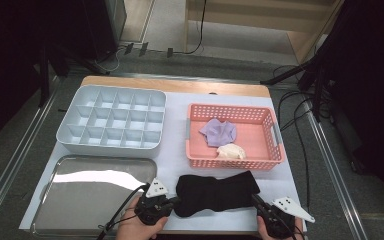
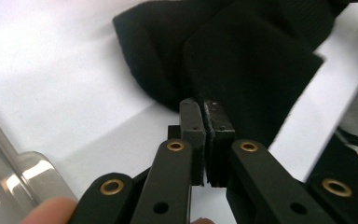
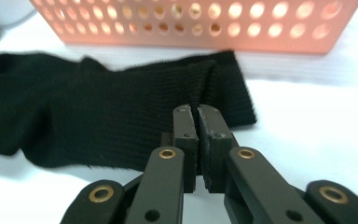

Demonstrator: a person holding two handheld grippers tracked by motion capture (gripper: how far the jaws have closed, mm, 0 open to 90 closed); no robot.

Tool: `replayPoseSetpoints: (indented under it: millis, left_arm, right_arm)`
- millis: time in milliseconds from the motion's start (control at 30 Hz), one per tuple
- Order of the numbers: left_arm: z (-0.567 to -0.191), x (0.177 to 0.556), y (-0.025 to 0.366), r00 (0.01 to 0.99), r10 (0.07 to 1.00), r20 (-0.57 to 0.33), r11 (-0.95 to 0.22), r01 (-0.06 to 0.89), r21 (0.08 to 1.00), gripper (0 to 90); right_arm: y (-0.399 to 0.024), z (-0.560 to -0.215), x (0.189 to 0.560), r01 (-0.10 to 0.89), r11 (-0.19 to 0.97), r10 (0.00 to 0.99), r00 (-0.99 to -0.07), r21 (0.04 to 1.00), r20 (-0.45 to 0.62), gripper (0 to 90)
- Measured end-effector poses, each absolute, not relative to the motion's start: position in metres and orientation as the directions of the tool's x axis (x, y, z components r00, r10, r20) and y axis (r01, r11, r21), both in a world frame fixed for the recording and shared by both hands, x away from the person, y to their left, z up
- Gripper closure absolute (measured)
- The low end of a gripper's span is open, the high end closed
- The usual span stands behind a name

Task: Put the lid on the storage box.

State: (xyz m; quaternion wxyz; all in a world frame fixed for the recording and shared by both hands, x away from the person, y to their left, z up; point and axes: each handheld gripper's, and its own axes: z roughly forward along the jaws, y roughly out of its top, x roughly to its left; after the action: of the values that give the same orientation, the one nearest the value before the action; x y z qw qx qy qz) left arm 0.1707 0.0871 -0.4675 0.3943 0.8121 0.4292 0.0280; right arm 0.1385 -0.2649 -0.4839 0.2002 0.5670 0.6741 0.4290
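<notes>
The white-covered table (image 1: 175, 165) carries a grey divided organiser (image 1: 112, 120), a pink basket (image 1: 235, 161), a steel tray (image 1: 95, 192) and black socks (image 1: 215, 192) at the near edge

A lab-style recording setup: white-covered table (image 1: 280, 190), dark tripod stands (image 1: 320, 75), loose floor cables (image 1: 295, 105), black curtains.

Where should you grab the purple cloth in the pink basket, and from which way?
Probably by its raised, crumpled top fold, coming straight down from above. The purple cloth lies bunched in the pink basket, whose walls block a sideways reach. A cream cloth sits right beside it toward the front, so pinching the far part would avoid catching both.
</notes>
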Motion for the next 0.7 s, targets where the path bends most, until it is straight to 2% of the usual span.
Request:
replayPoseSetpoints:
  millis: [267,567,633,700]
  left_arm:
    - [-0.458,0.178,0.104,0.622,0.691,-0.370,-0.268,0.695,0.667,90.0]
    - [-0.465,0.178,0.092,0.634,0.696,-0.336,-0.308,0.687,0.658,90.0]
    - [-0.464,0.179,0.094,0.634,0.695,-0.340,-0.302,0.686,0.662,89.1]
    - [-0.463,0.180,0.096,0.625,0.707,-0.330,-0.277,0.675,0.684,80.8]
  right_arm:
    - [-0.283,-0.466,0.128,0.538,-0.044,0.941,-0.260,0.842,0.216,87.3]
    - [-0.292,-0.471,0.127,0.577,-0.044,0.942,-0.247,0.815,0.226,87.1]
    - [-0.291,-0.472,0.128,0.587,-0.031,0.938,-0.264,0.809,0.227,83.4]
    - [-0.291,-0.473,0.129,0.569,-0.035,0.943,-0.253,0.822,0.215,74.4]
